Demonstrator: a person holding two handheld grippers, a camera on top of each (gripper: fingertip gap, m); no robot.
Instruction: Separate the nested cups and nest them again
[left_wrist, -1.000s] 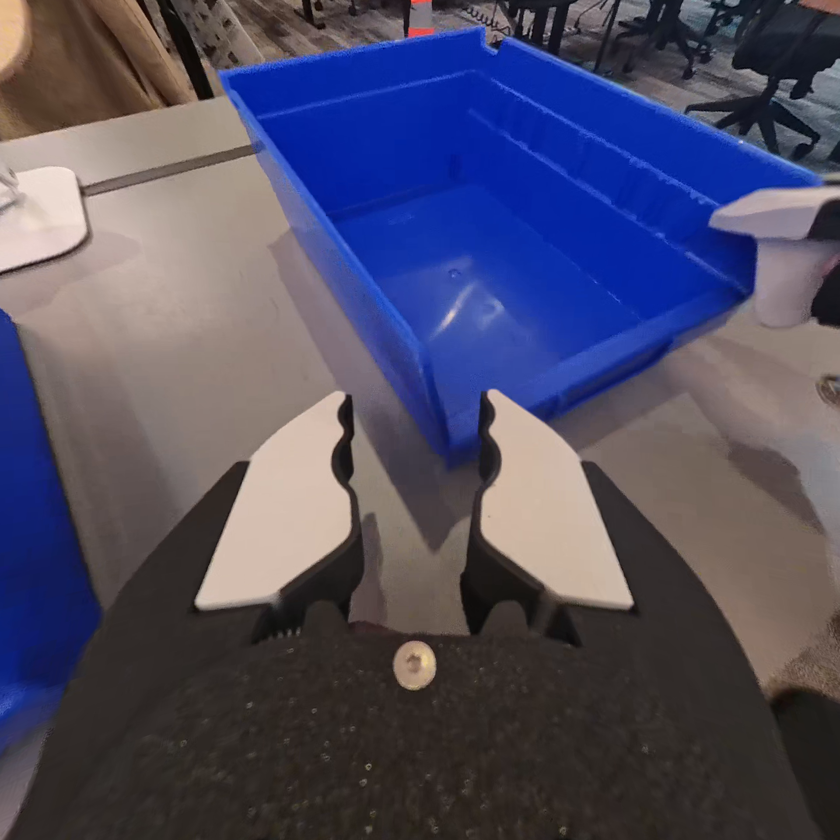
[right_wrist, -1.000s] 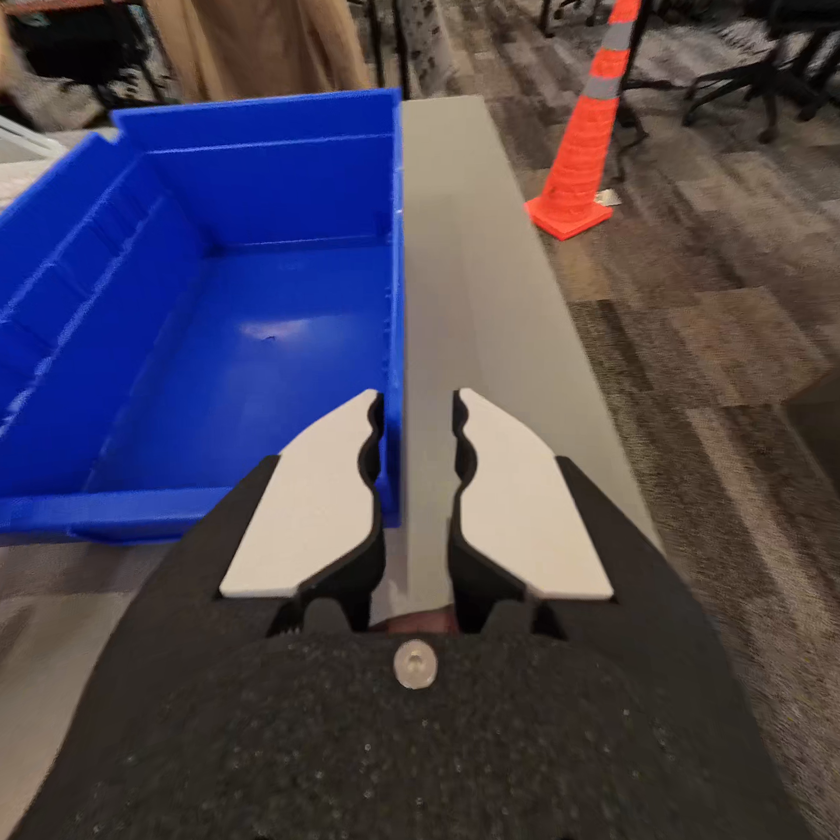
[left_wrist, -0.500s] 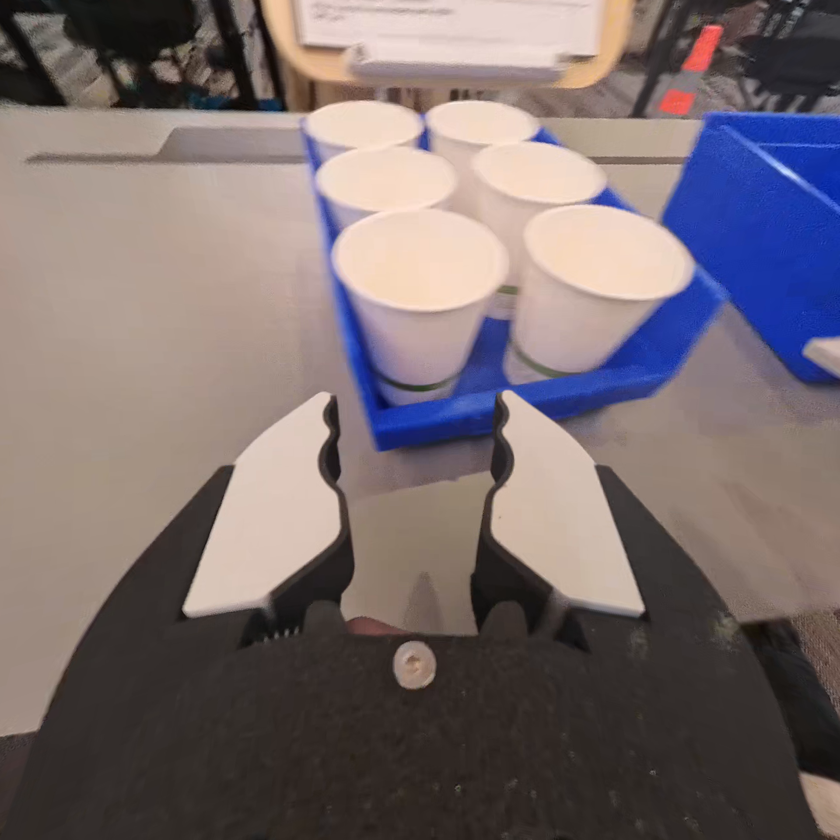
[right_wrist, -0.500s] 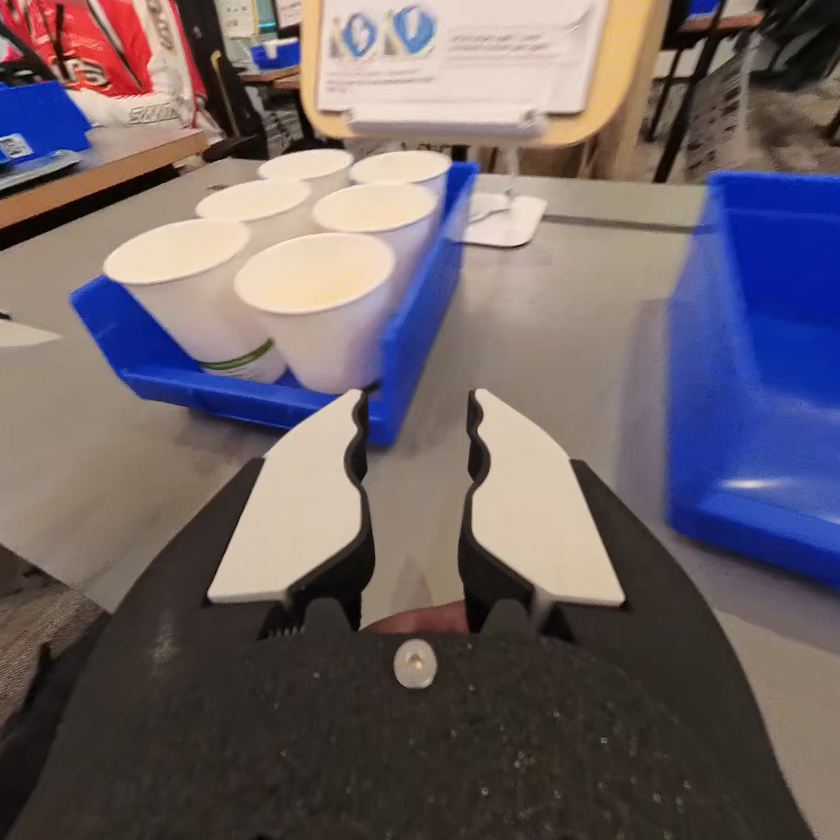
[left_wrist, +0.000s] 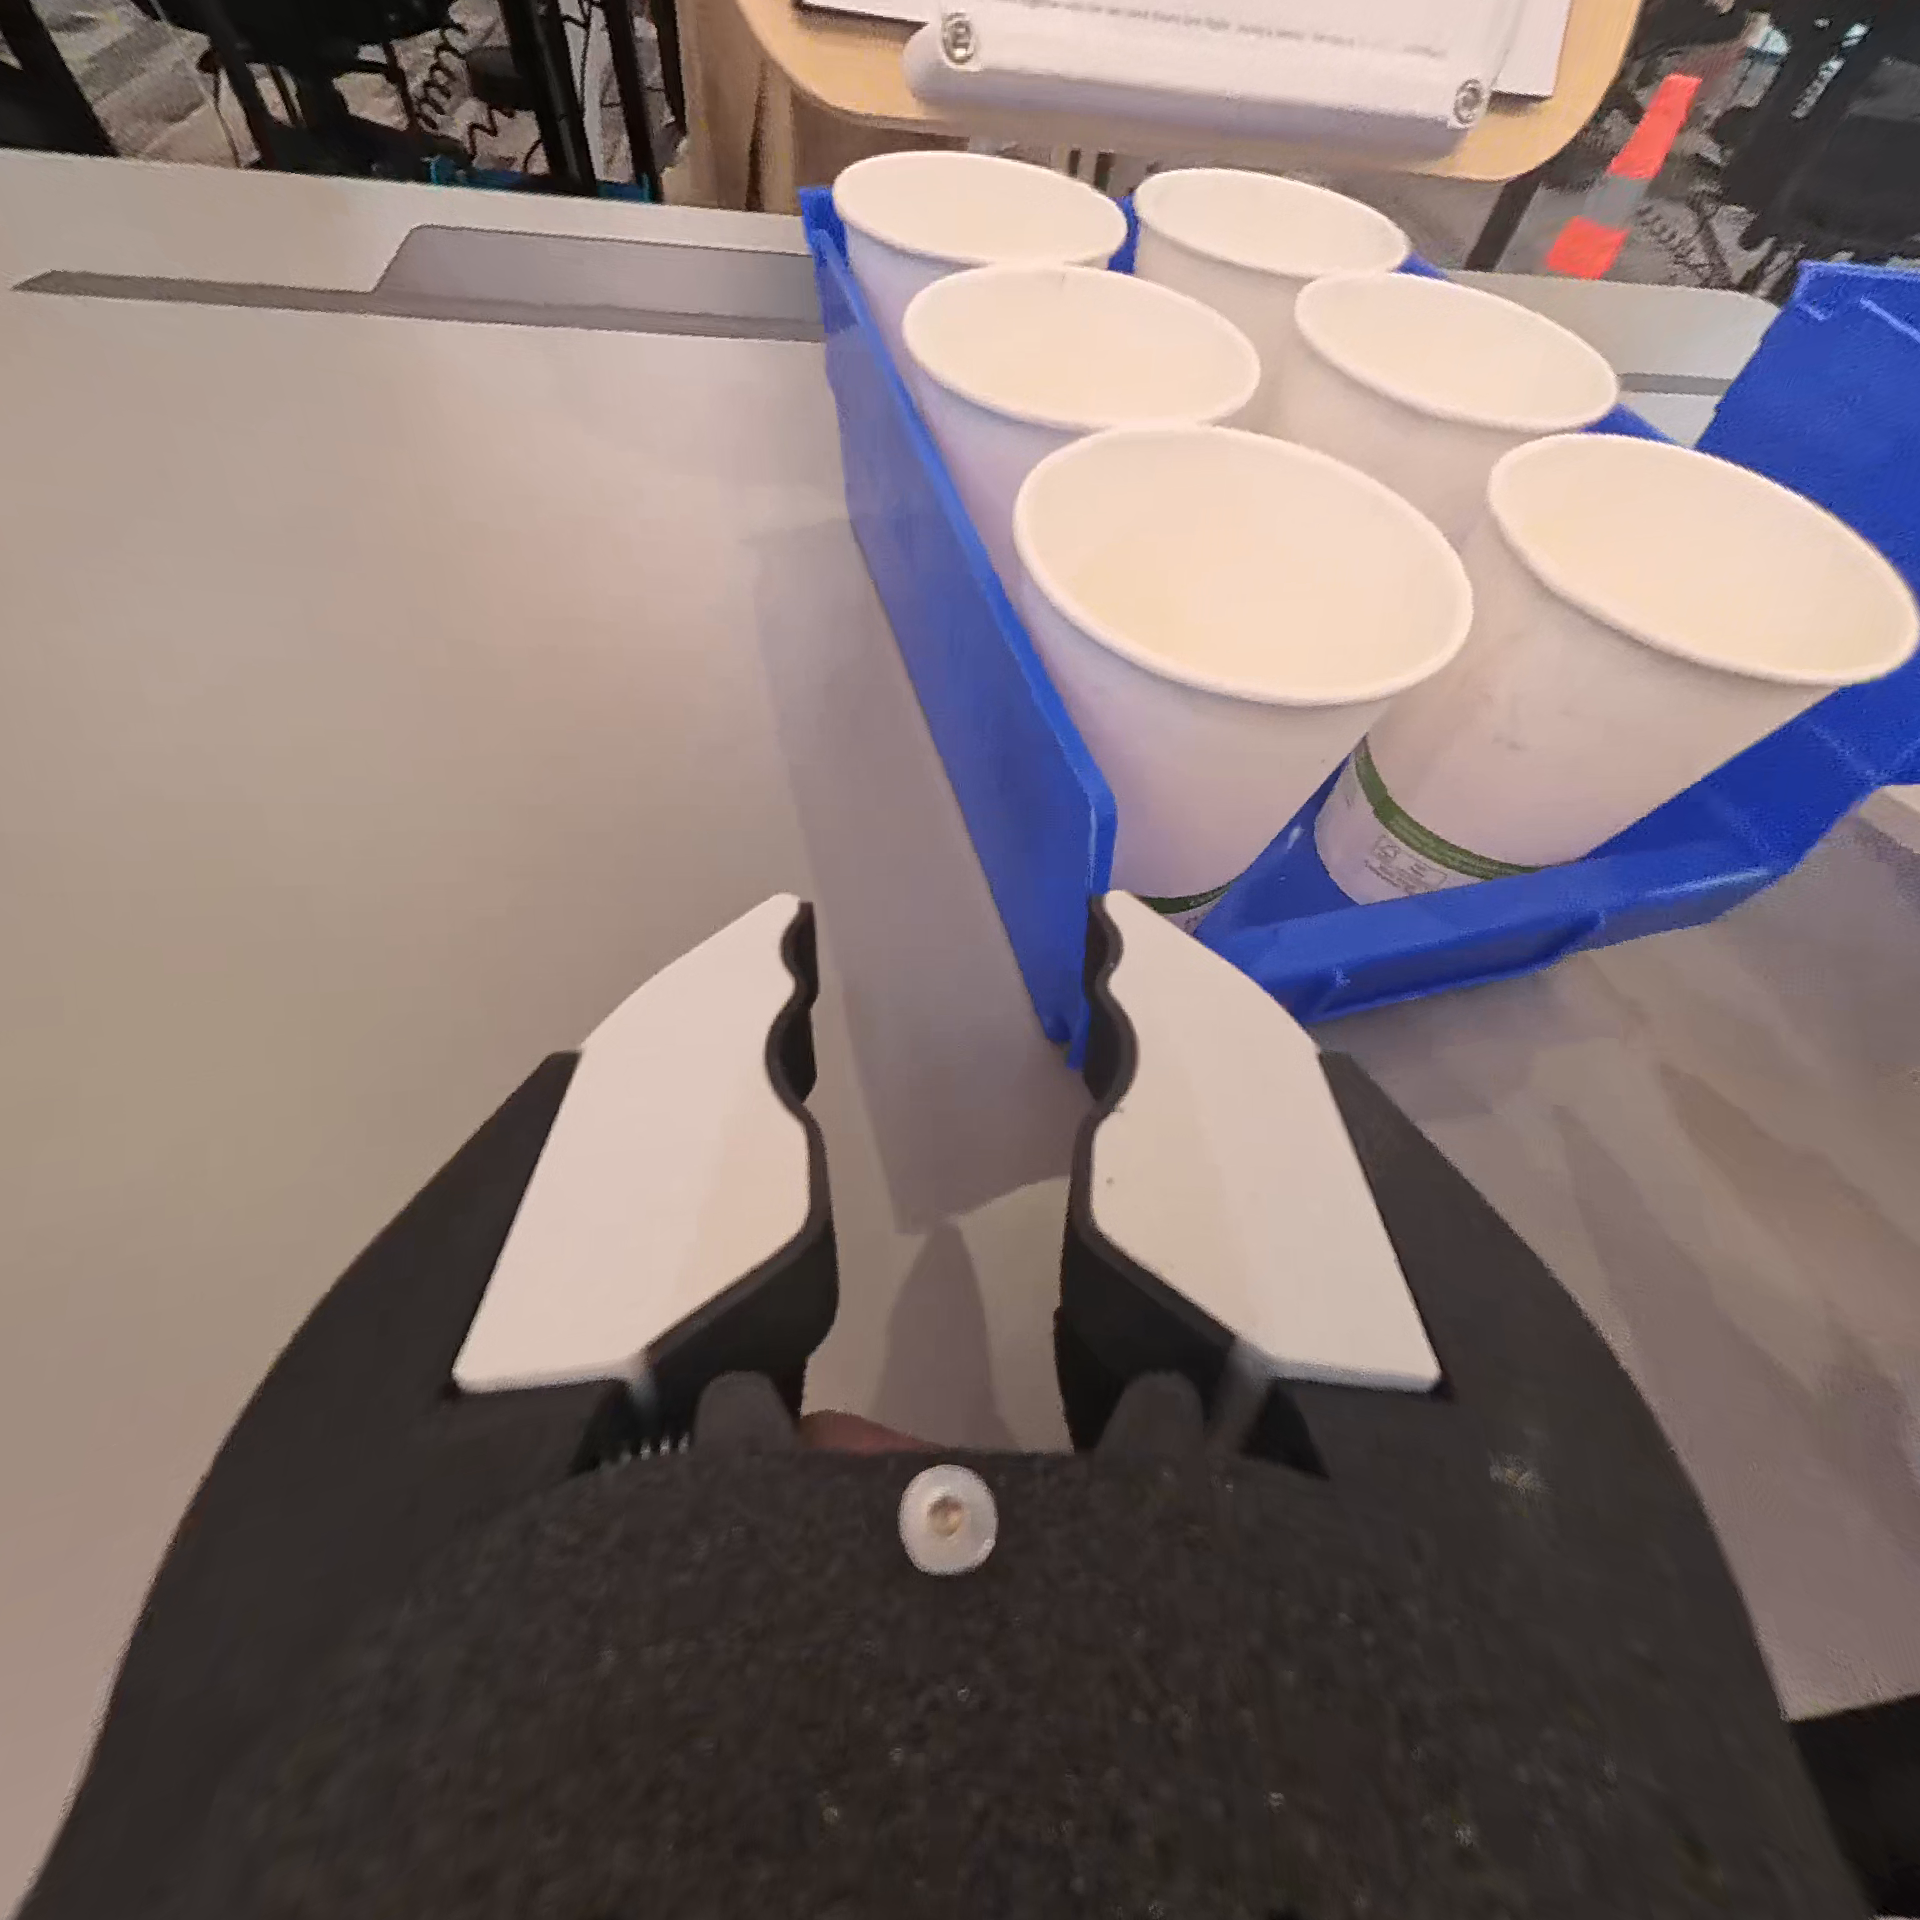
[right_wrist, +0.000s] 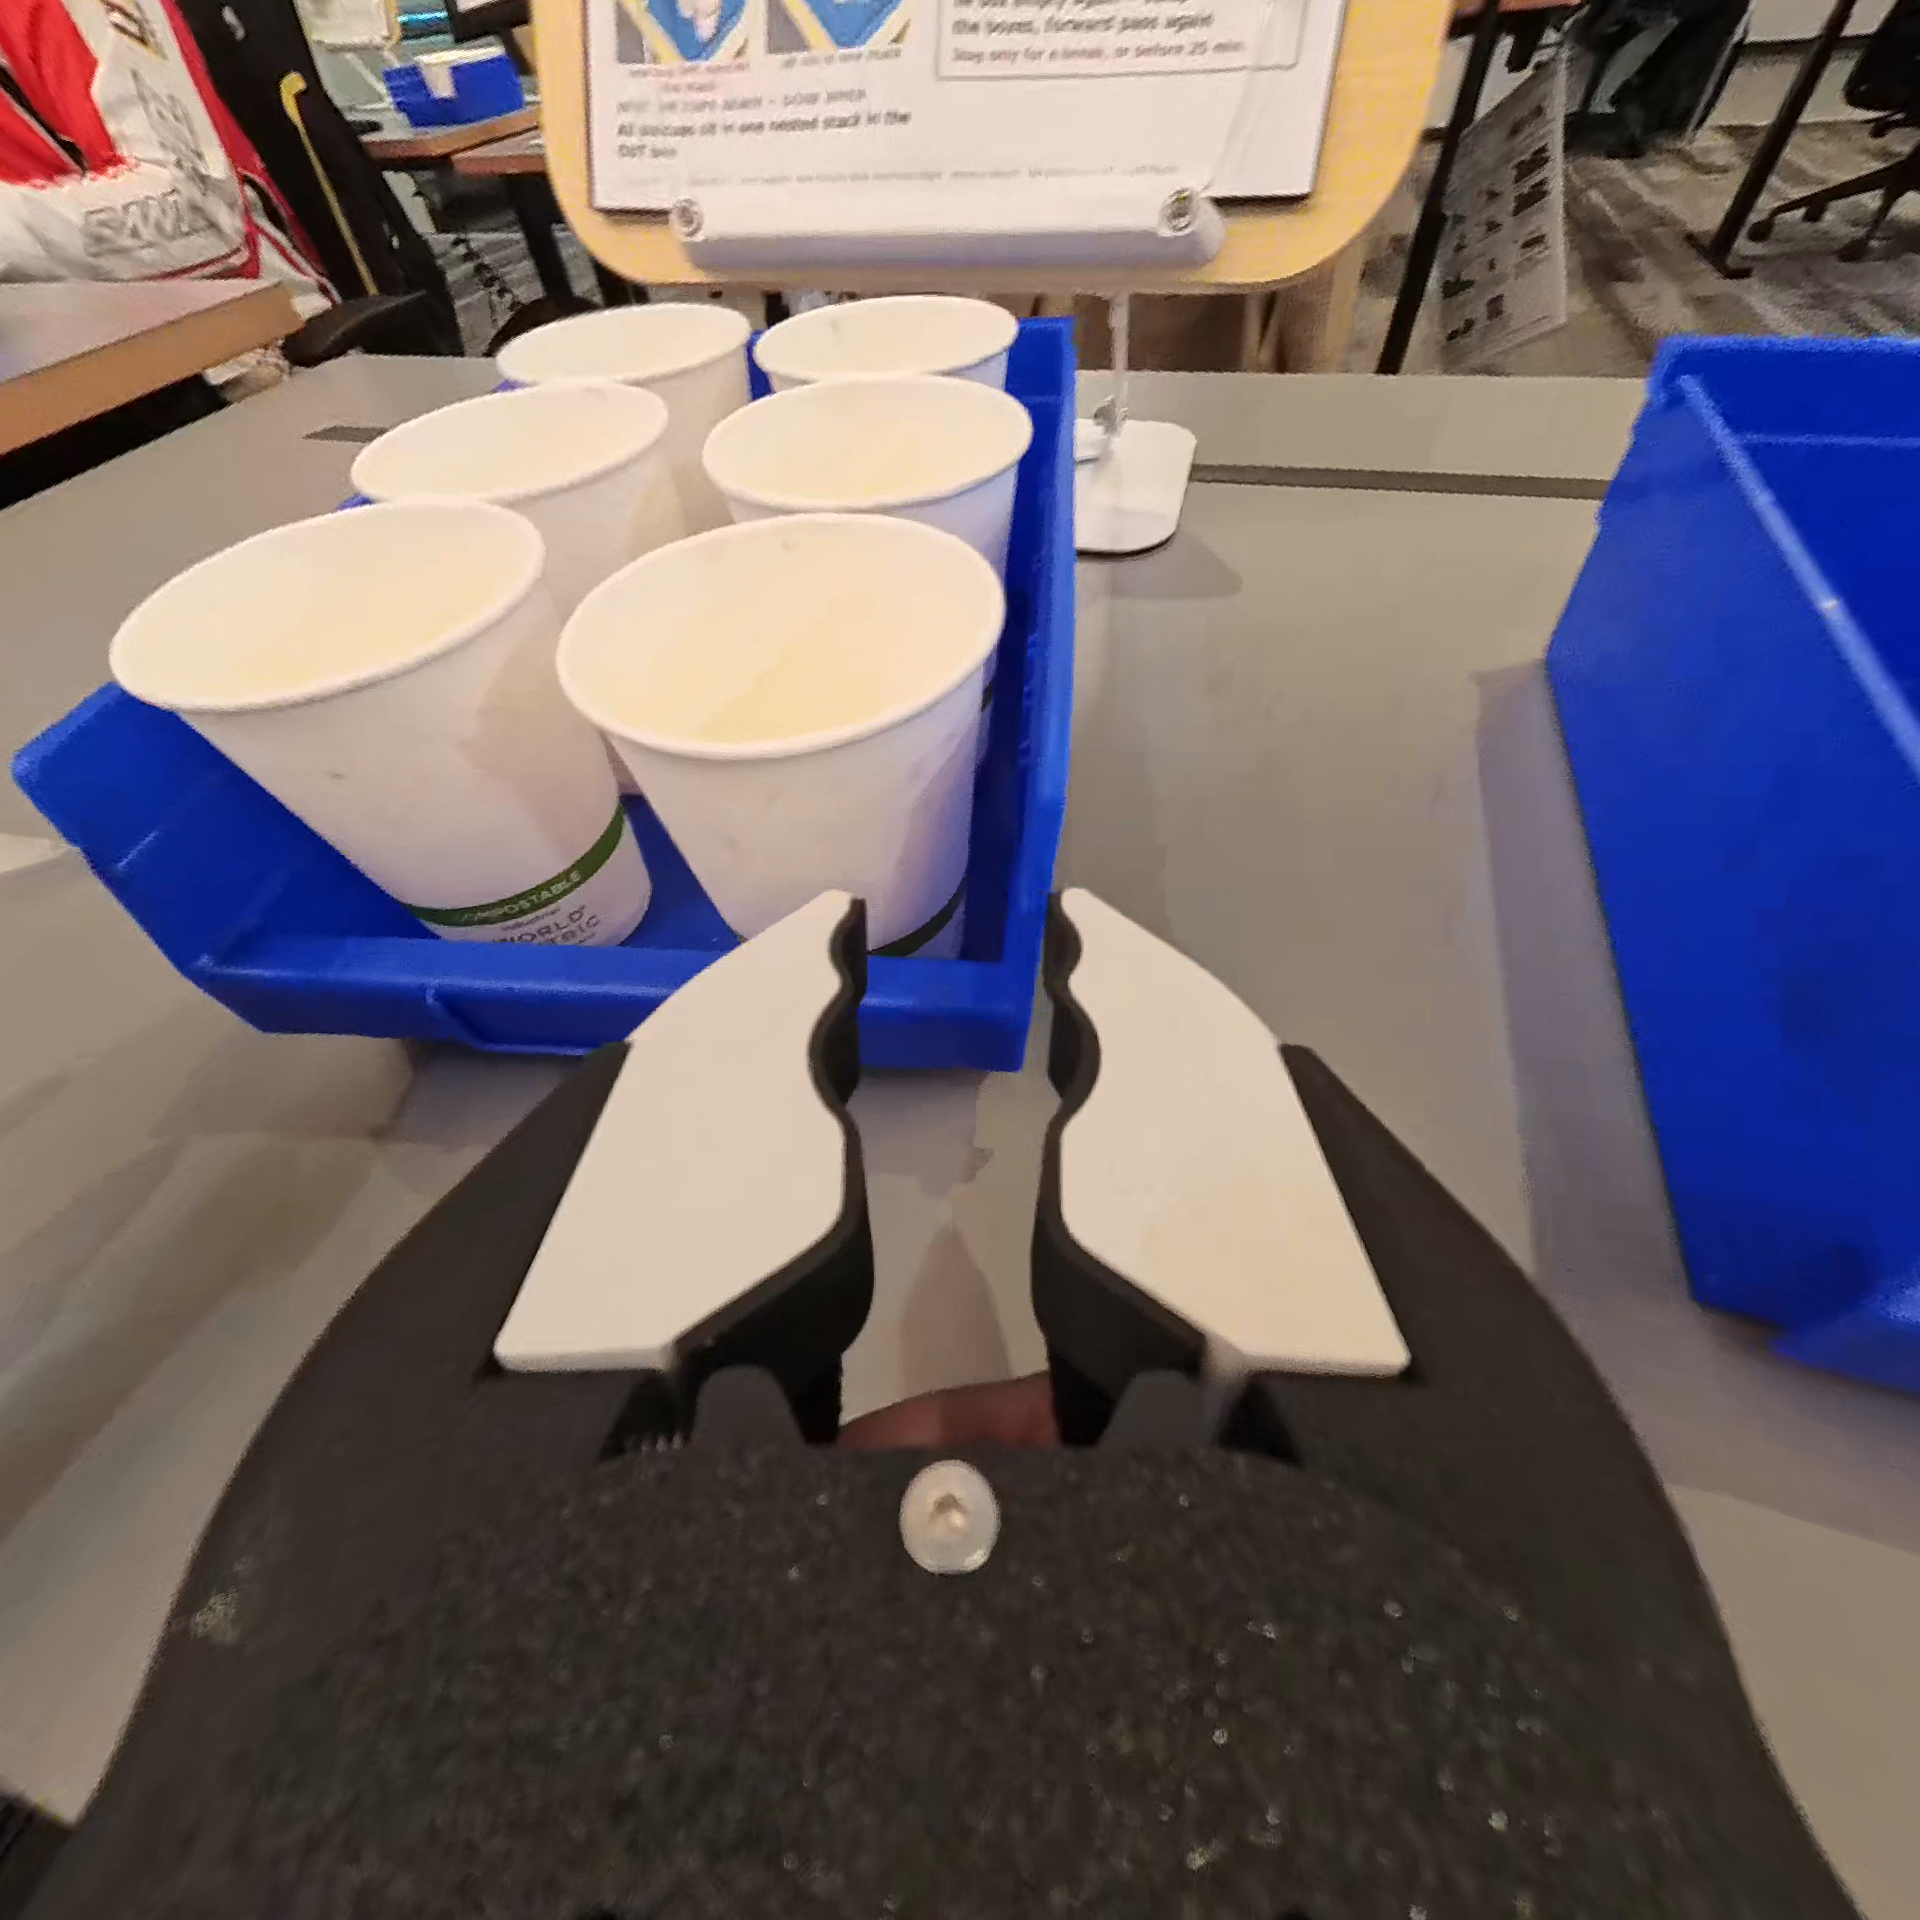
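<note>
- Six white paper cups (left_wrist: 1236, 582) stand upright, mouths up, in a low blue tray (left_wrist: 966, 665) on a grey desk (left_wrist: 364, 623). They sit in two rows of three with rims nearly touching, none nested in another, so the separating looks done and the nesting is left.
- The tray's near wall is cut low, which leaves the front two cups open to a grasp from the side.
- The left gripper (left_wrist: 948, 956) hangs over the desk just short of the tray's near left corner. Its fingers (left_wrist: 665, 1164) are parted by a moderate gap and hold nothing.
- The right gripper (right_wrist: 951, 940) sits just before the tray's near right corner, in line with the front right cup (right_wrist: 779, 675). Its fingers (right_wrist: 1195, 1164) are parted a little less and are also empty.
- With one gripper at each front corner, each seems placed to take a front cup: likely one to steady a cup and one to lift another into it.
- A second, deeper blue bin (right_wrist: 1766, 831) stands well apart to the right, as far as it shows empty, perhaps meant for the finished stack.
- Behind the tray, a clipboard stand (right_wrist: 935, 125) holds a printed sheet.
</note>
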